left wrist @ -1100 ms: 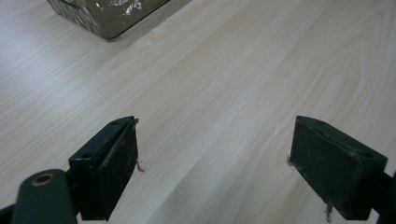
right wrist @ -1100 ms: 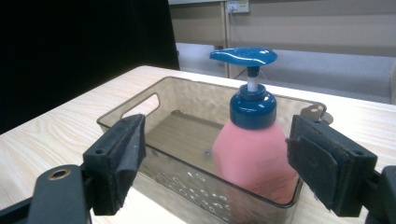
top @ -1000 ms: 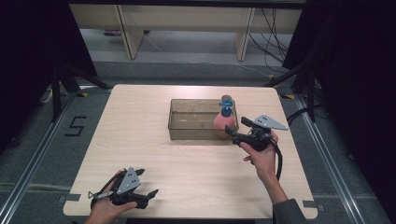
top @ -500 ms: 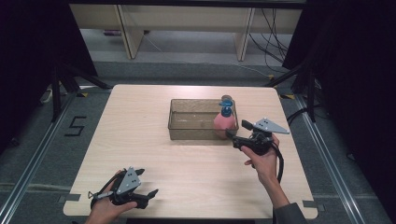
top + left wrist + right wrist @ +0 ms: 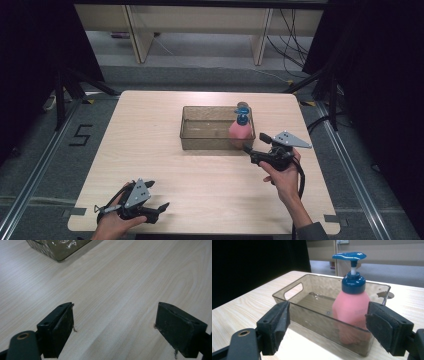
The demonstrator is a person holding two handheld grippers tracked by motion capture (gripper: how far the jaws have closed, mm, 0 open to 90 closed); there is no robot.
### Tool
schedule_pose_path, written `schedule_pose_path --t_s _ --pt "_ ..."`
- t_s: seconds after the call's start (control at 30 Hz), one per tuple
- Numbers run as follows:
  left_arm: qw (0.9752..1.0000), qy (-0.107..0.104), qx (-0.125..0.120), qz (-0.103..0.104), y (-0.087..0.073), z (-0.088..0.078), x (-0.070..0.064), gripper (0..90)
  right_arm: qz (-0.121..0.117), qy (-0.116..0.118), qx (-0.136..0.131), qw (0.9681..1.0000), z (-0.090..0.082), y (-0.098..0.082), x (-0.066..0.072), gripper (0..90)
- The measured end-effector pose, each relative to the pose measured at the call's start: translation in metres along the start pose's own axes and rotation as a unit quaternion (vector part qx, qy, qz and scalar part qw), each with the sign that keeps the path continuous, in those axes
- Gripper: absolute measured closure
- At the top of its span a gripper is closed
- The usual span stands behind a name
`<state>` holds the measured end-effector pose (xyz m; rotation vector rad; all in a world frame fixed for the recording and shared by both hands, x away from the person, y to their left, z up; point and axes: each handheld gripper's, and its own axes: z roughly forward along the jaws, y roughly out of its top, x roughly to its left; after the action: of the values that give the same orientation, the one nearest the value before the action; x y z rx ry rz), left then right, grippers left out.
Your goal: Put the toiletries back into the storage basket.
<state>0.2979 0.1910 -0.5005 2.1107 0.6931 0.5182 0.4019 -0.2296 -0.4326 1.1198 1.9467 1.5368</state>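
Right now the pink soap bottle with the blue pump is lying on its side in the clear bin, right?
Not quite: the pink soap bottle stands upright in the clear bin, blue pump on top, as the right gripper view shows.

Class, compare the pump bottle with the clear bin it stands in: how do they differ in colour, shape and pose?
The pump bottle is opaque pink with a blue pump; the bin is see-through and smoky brown. The pump bottle stands tall and upright, rising above the rim; the bin is low, wide and rectangular, with cut-out handles. The pump bottle fills one end; the bin is otherwise bare. Both look like plastic.
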Motion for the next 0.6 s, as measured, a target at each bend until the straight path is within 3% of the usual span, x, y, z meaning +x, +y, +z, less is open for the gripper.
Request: schedule_pose_path --t_s 0.13,0.23,0.27,0.3,0.37,0.4,0.47,0.5,0.57,0.6 --pt "1.0 0.001 0.0 0.0 0.0 0.0 0.0 14.8 0.0 0.0 0.007 1.0 -0.004 -0.002 0.0 20.8" --pt "0.9999 0.001 0.009 0.012 0.0 -0.001 0.002 14.8 0.015 0.006 0.003 0.9999 -0.006 -0.004 0.002 20.8" --pt "0.9999 0.001 0.009 0.012 0.0 -0.001 0.002 14.8 0.005 0.004 -0.001 1.0 -0.006 -0.005 0.001 20.8" --pt "0.9999 0.001 0.009 0.011 0.0 -0.001 0.002 14.8 0.022 0.005 0.006 0.9997 -0.007 -0.006 0.003 20.8" --pt "0.9999 0.001 0.009 0.012 0.001 -0.001 0.002 14.8 0.003 0.004 0.002 1.0 -0.008 -0.007 0.0 20.8" --pt "0.9999 0.001 0.009 0.012 0.001 -0.001 0.002 14.8 0.016 0.007 0.004 0.9998 -0.009 -0.008 0.002 20.8" --pt "0.9999 0.001 0.009 0.011 0.0 -0.001 0.002 14.8 0.017 0.005 0.006 0.9998 -0.011 -0.009 0.002 20.8" --pt "0.9999 0.001 0.009 0.011 0.0 -0.001 0.002 14.8 0.001 0.003 0.003 1.0 -0.011 -0.009 0.0 20.8" --pt "0.9999 0.001 0.009 0.011 0.001 -0.001 0.002 14.8 0.019 0.008 0.006 0.9998 -0.013 -0.01 0.004 20.7" --pt "0.9999 0.001 0.009 0.012 0.001 -0.001 0.002 14.8 0.013 0.011 0.004 0.9998 -0.012 -0.01 0.002 20.5"
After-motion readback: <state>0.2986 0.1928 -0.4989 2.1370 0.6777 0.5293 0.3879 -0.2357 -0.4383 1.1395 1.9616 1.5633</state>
